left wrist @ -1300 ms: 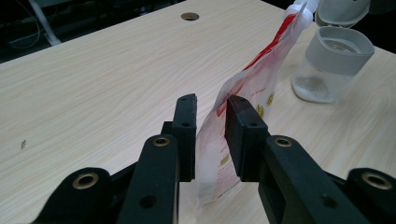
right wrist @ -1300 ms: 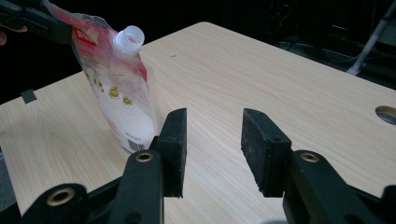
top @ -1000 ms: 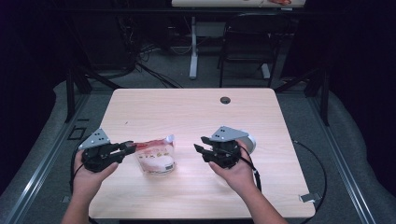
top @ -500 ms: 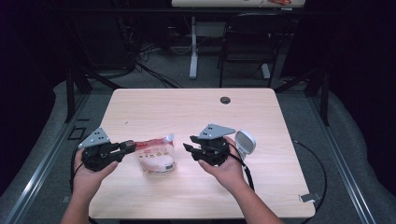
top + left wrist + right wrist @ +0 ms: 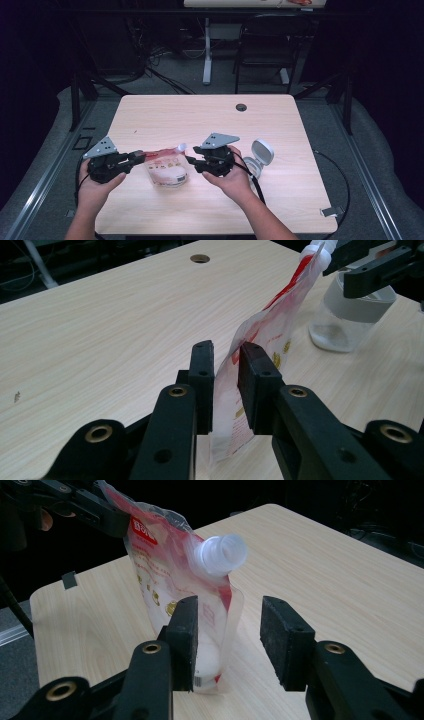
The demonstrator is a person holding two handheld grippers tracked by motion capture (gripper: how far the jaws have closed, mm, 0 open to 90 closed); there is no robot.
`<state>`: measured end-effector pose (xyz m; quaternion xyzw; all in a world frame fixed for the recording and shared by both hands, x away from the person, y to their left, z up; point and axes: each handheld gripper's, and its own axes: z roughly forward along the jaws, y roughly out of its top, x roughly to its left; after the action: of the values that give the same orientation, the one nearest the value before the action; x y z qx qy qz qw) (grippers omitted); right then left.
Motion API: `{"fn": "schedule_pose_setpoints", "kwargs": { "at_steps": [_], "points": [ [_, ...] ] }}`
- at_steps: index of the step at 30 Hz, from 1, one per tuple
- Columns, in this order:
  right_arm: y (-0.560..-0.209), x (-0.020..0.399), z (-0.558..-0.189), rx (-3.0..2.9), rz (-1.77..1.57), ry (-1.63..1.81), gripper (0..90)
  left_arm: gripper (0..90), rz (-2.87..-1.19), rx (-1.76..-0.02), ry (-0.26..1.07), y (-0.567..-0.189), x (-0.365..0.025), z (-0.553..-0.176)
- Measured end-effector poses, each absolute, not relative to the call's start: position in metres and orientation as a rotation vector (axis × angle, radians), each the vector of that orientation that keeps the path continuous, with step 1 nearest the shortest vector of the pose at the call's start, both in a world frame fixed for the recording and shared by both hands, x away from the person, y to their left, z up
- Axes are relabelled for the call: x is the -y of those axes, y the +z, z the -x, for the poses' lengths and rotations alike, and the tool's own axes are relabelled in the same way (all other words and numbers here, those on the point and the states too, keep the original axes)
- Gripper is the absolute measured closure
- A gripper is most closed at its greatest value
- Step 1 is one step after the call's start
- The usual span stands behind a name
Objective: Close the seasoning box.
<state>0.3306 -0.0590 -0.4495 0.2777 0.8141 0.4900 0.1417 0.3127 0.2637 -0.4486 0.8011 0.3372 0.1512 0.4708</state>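
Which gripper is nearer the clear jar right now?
Right. The right gripper sits between the pouch and the clear jar; the left gripper clamps the pouch's far edge.

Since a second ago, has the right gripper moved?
Yes. The right gripper has shifted left, away from the lidded jar, toward the pouch; its jaws have just been opening, nothing pinched.

Pale wooden table (cable hole near far edge) on grey floor, dark room beyond.
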Motion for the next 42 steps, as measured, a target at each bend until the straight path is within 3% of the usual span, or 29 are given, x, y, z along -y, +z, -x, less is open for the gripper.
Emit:
{"fn": "schedule_pose_setpoints", "kwargs": {
  "at_steps": [15, 38, 42],
  "points": [
    [-0.453, 0.038, -0.338, -2.354, -0.791, 1.448, 56.0, 78.1, -1.972, -0.821, 0.374, -0.447, -0.264, -0.312],
    [-0.452, 0.035, -0.339, -2.342, -0.779, 1.434, 61.1, 82.9, -1.981, -0.809, 0.371, -0.447, -0.264, -0.312],
    [-0.454, 0.036, -0.345, -2.318, -0.807, 1.427, 55.9, 82.8, -1.980, -0.808, 0.369, -0.447, -0.264, -0.312]
  ]
}}
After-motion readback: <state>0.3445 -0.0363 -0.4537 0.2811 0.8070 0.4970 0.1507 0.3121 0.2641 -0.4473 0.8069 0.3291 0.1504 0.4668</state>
